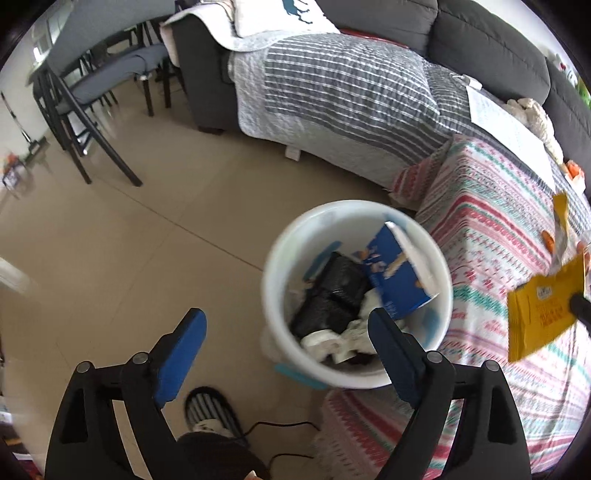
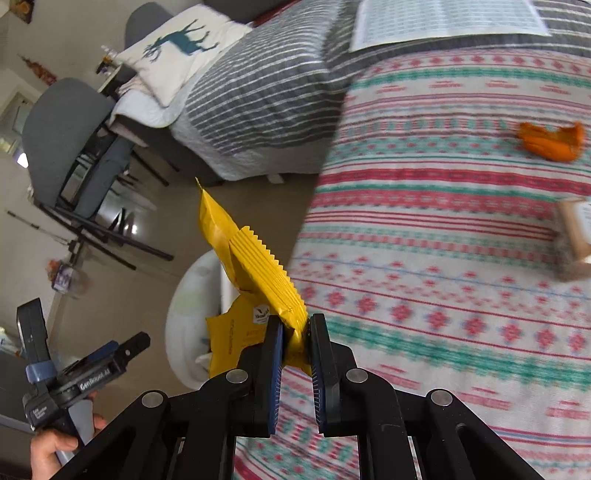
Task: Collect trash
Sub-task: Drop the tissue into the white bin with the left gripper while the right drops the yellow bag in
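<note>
A white trash bin [image 1: 275,295] stands on the floor beside the patterned blanket; it holds a blue carton [image 1: 397,273], black packets and crumpled white paper. My left gripper [image 1: 286,325] is open and empty, hovering above the bin's near rim. My right gripper [image 2: 295,328] is shut on a yellow snack wrapper [image 2: 255,266] and holds it in the air over the blanket's edge, right of the bin [image 2: 192,299]. The wrapper also shows at the right edge of the left wrist view [image 1: 543,310]. An orange peel [image 2: 552,142] lies on the blanket.
A blanket with red and green stripes [image 2: 443,258] covers a low surface right of the bin. A grey striped sofa [image 1: 340,85] stands behind, with a printed sheet [image 2: 447,22]. Dark chairs [image 1: 92,107] stand at the far left. A small box [image 2: 576,229] lies at the blanket's right.
</note>
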Available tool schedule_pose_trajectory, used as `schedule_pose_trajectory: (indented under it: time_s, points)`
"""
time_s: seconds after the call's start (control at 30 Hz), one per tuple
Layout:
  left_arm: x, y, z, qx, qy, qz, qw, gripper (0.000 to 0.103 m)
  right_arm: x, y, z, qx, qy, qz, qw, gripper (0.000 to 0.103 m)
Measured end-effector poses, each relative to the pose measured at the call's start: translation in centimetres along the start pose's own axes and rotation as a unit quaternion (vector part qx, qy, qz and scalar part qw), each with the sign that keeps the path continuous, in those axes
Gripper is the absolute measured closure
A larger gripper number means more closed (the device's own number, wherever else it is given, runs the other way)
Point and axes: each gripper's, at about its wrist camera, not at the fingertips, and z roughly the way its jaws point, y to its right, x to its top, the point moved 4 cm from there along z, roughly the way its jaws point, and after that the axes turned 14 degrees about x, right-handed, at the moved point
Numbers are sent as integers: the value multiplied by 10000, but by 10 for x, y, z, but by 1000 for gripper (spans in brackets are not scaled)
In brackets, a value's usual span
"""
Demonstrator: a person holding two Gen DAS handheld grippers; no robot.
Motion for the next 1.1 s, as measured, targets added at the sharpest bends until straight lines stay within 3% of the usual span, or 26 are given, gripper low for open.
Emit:
schedule_pose_trajectory:
  time_s: [0.23,0.53,0.63,0.7,0.93,1.1]
  points:
    - [-17,-32,0,344,96,258,9990,12,-4,-32,58,279,-123,-128,9995,90]
    - [-23,-53,2,243,55,177,9995,11,-11,-49,114,366,-204,-302,9987,88]
    - [-23,-50,1,199,61,186,9996,11,-15,-55,129,484,-249,-384,9978,76]
    - [-23,-46,-1,171,72,226,9996,11,-18,-55,134,436,-327,-349,9979,53]
    - [-23,-30,-10,67,140,362,9992,11,-14,-41,101,-26,-149,-403,9991,33]
    - [-21,-12,-16,-4,173,441,9989,11,-1,-10,52,-771,138,-365,9963,23]
